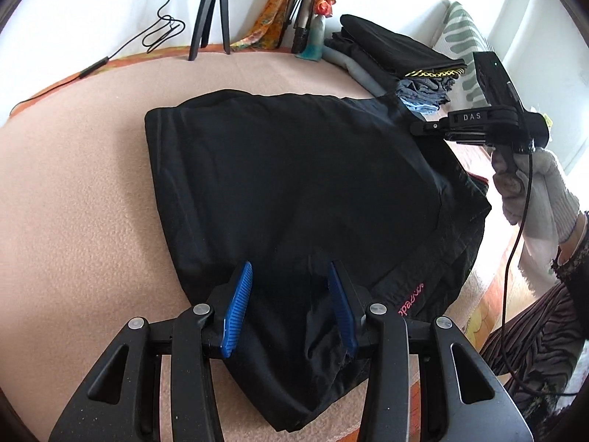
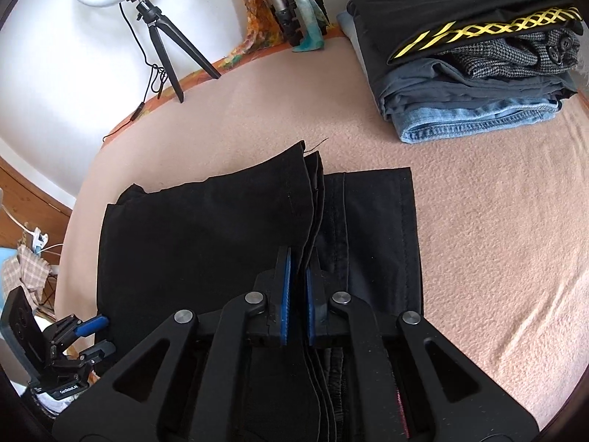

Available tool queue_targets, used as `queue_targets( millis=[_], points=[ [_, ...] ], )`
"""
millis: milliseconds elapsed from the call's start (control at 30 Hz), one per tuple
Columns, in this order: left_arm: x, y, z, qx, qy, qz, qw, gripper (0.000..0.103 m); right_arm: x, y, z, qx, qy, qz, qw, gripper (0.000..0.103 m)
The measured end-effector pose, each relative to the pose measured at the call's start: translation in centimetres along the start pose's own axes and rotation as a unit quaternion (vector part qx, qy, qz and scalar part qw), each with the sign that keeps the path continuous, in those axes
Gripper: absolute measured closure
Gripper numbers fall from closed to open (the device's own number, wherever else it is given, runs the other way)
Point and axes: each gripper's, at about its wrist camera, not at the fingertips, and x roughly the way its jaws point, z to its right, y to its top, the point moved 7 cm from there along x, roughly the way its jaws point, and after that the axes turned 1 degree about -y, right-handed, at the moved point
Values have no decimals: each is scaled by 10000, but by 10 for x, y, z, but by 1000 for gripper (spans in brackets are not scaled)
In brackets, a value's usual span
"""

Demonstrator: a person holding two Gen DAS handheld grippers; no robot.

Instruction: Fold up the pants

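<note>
Black pants point(image 1: 279, 184) lie folded on the pink blanket point(image 1: 73, 191). My left gripper point(image 1: 291, 280) is open, its blue pads either side of the pants' near edge, by pink lettering point(image 1: 410, 300). In the right wrist view the pants point(image 2: 206, 228) show a folded-over layer and a hemmed leg end point(image 2: 379, 221). My right gripper point(image 2: 299, 261) is shut on the edge of the upper layers and holds it pinched. The right gripper also shows in the left wrist view point(image 1: 416, 125) at the pants' far right corner. The left gripper shows in the right wrist view point(image 2: 97, 333), open.
A stack of folded clothes point(image 2: 478, 62) sits at the back right of the blanket point(image 2: 478, 258); it also shows in the left wrist view point(image 1: 397, 55). A ring light on a tripod point(image 2: 158, 37) and a cable stand by the wall. A second tripod point(image 1: 210, 11) stands at the back.
</note>
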Motion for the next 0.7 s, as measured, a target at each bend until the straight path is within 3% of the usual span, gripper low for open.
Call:
queue_targets(
  millis=[67,167,433,500,600,700],
  points=[
    [-1,-2,1,123,55,7,9999,62,-9,3,-3,-91,-248,125,9996,90],
    [-5,-2,-2,-22,-28,33,10000,62,-24,10,-12,-358,-487,443,9972,90],
    [-29,2,-27,-780,66,489,9957,62,-38,13,-77,-908,165,592,9940,89],
    [-30,1,-33,-975,47,481,9941,62,-33,11,-96,-1093,316,530,9921,88],
    [-28,-3,-40,-1262,-62,394,9912,62,-22,7,-126,-1352,524,403,9886,78],
    [-27,-8,-44,-1471,-188,313,9884,62,-8,0,-158,-1636,724,200,9837,77]
  ],
)
